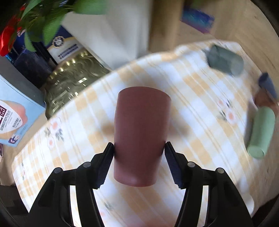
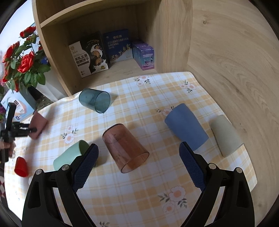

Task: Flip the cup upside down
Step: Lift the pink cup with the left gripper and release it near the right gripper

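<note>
L wrist cam sits close, tilted down at checked cloth [image 1: 183,83]; R wrist cam looks from higher towards shelf [image 2: 104,15]; both share cloth, green cup [image 1: 260,131]

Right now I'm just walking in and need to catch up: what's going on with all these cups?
The left gripper holds a mauve cup between its fingers above the checked tablecloth. The right gripper hangs open over a clear brown cup lying on its side. Other cups lie scattered around.

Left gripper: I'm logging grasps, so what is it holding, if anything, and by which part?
The left gripper holds the mauve cup by its side wall, one finger on each side, nearer the end facing the camera. The right gripper is open and empty.
</note>
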`<state>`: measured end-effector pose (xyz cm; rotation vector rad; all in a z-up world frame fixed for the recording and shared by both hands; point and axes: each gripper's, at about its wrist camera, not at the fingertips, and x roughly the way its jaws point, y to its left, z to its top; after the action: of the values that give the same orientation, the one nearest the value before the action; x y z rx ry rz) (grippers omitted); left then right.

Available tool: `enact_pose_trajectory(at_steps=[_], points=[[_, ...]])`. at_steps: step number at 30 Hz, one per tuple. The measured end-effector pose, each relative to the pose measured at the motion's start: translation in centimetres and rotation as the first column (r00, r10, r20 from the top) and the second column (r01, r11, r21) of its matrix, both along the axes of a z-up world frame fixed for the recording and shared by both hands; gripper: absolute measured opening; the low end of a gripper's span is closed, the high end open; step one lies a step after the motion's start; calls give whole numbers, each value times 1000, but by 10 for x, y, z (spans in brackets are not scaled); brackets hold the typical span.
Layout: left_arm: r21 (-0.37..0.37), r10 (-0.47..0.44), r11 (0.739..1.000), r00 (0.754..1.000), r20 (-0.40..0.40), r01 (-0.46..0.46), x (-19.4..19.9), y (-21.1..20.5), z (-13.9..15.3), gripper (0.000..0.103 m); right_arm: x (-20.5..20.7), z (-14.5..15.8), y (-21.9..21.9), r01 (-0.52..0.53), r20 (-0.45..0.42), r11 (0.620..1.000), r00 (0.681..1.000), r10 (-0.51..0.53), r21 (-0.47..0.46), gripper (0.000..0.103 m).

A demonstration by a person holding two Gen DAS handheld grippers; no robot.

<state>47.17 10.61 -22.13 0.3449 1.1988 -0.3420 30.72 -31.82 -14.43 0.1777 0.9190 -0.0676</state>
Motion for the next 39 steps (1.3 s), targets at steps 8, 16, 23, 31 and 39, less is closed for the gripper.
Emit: enact_pose_trajectory(at_steps=[8, 16, 23, 31, 39], points=[[29, -52, 998, 999, -5, 52, -6, -26, -9, 79, -7, 2, -3, 4, -1, 1000, 1000, -4, 26, 91], [34, 2, 999, 999, -35, -1, 3, -36, -23, 64, -12, -5, -10, 28, -25, 998, 999, -27, 49, 91], [-48, 92, 995, 996, 9, -92, -16, -29, 18, 64, -16, -3, -9, 24, -12, 996, 1000, -23, 86, 91], [-146, 104, 985, 991, 80, -91, -86, -42, 76, 64, -37, 12, 1, -15, 33, 992, 999, 11, 124, 91], [-218, 30, 976, 997, 74, -13, -184, -87, 109, 64, -69, 23, -6, -19, 70, 987, 998, 8, 157, 91]])
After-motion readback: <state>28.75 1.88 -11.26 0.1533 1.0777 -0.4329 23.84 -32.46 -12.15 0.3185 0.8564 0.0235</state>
